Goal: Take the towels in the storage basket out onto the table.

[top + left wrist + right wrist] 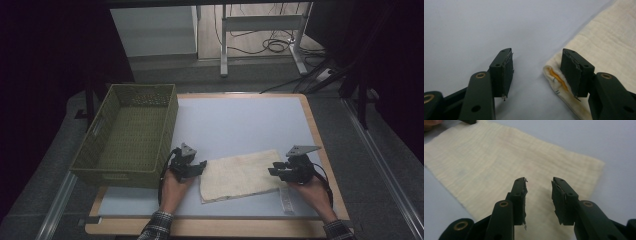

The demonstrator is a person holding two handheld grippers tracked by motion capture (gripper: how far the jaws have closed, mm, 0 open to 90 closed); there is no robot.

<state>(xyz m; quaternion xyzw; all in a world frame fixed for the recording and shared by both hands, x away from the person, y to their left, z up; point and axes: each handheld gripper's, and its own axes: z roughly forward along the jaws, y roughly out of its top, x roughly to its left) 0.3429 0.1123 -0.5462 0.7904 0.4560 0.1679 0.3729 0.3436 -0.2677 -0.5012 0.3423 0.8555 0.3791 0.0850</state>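
a pale blue bench (240, 120) with a wooden rim carries a green woven basket (131, 135) along its left edge, hanging partly over that edge. a cream cloth (239, 175) lies flat near the front edge, about midway across. the left gripper (192, 167) sits at the cloth's left end, jaws spread, one over the folded hem and one over bare bench. the right gripper (276, 169) hovers at the cloth's right end, jaws spread above the fabric, gripping nothing.
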